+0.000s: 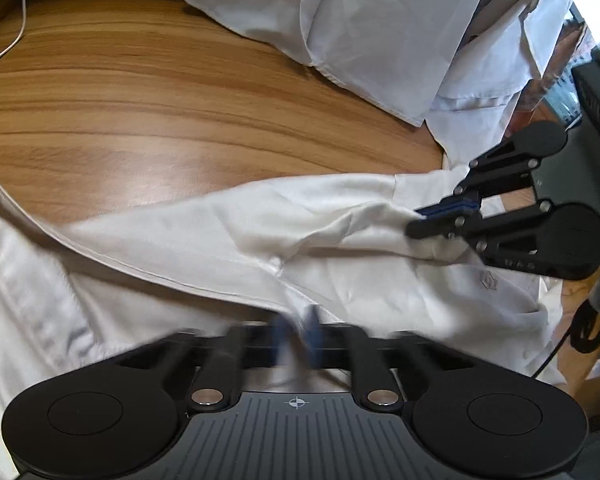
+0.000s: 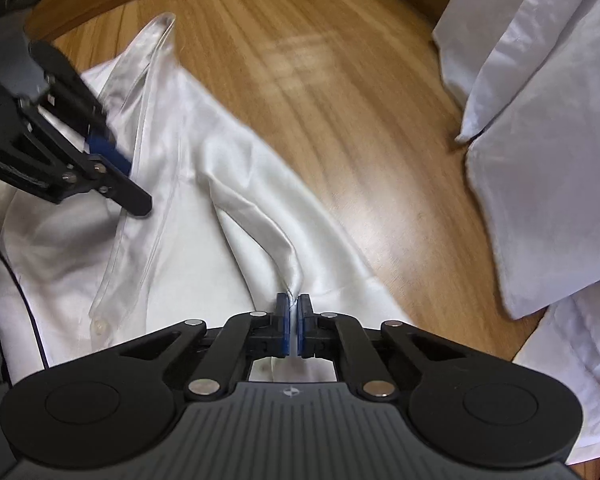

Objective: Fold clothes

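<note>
A white shirt [image 1: 220, 232] lies crumpled across the near part of the wooden table [image 1: 140, 100]. In the left wrist view my left gripper [image 1: 300, 326] is blurred, its blue pads shut on a fold of the shirt near its placket edge. My right gripper [image 1: 432, 220] comes in from the right, pinching the cloth. In the right wrist view the right gripper [image 2: 294, 306] is shut on a raised ridge of the shirt [image 2: 204, 208], with cloth showing between the blue pads. The left gripper [image 2: 126, 180] sits at the left on the buttoned edge.
A pile of other white clothes [image 1: 360, 32] covers the table's far right side, and the same pile [image 2: 540, 140] fills the right of the right wrist view. A white cable [image 1: 24, 20] lies at the back left. Bare wood [image 2: 340, 100] lies between shirt and pile.
</note>
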`<state>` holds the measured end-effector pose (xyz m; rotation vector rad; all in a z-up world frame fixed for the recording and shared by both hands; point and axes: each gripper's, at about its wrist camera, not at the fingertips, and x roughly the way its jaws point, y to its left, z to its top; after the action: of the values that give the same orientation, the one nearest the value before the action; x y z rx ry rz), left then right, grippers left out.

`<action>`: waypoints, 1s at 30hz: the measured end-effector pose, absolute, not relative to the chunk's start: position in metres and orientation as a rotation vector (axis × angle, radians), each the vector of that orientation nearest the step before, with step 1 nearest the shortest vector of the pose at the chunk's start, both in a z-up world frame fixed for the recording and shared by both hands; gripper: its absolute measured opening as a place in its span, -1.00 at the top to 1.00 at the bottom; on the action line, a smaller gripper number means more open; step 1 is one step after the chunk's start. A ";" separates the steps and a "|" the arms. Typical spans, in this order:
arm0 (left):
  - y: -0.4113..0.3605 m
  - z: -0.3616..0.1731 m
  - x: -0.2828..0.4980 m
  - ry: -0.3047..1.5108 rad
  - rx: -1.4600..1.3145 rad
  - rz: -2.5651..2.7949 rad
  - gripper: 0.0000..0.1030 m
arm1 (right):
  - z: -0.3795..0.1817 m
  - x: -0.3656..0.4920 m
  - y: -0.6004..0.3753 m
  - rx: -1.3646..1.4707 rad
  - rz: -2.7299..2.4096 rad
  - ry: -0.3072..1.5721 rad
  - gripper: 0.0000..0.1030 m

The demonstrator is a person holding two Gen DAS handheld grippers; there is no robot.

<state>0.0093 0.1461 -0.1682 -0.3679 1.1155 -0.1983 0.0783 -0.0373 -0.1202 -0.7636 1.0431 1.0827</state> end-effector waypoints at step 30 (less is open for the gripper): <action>0.299 -0.142 0.101 0.910 -0.496 0.114 0.92 | -0.098 0.217 0.132 -0.864 1.013 0.739 0.94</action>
<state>0.1011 0.2990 -0.1423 -0.4962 0.9095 0.1145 0.2165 0.1318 -0.0977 -0.8643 0.7385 1.0130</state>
